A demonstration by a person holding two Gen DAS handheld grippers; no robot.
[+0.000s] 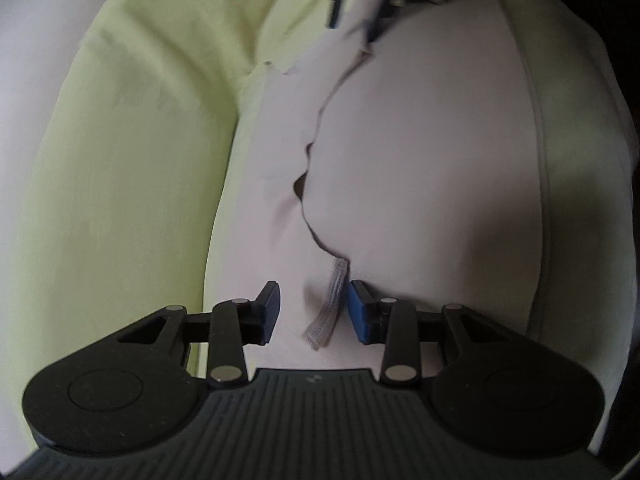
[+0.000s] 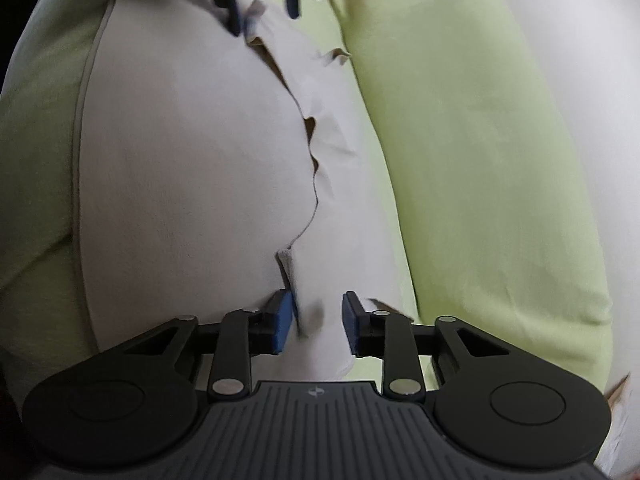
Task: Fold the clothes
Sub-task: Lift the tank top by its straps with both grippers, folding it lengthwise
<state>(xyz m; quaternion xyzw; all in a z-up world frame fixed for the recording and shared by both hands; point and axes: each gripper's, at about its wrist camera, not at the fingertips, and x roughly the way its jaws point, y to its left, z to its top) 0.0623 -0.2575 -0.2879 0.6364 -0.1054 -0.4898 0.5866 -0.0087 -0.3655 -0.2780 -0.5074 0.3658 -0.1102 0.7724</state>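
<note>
A pale grey garment [image 1: 420, 140] is spread flat over a light green cloth [image 1: 120, 200], with its ragged folded edge running between the two grippers. No container is seen. At the near end of that edge, the left gripper [image 1: 314, 310] is held with its fingers [image 1: 269, 309] apart, a grey ribbed tab [image 1: 330, 304] lying loose between them. At the opposite end, the right gripper [image 2: 316, 326] is held with its fingers [image 2: 285, 322] apart too, the garment's corner lying between them unpinched.
</note>
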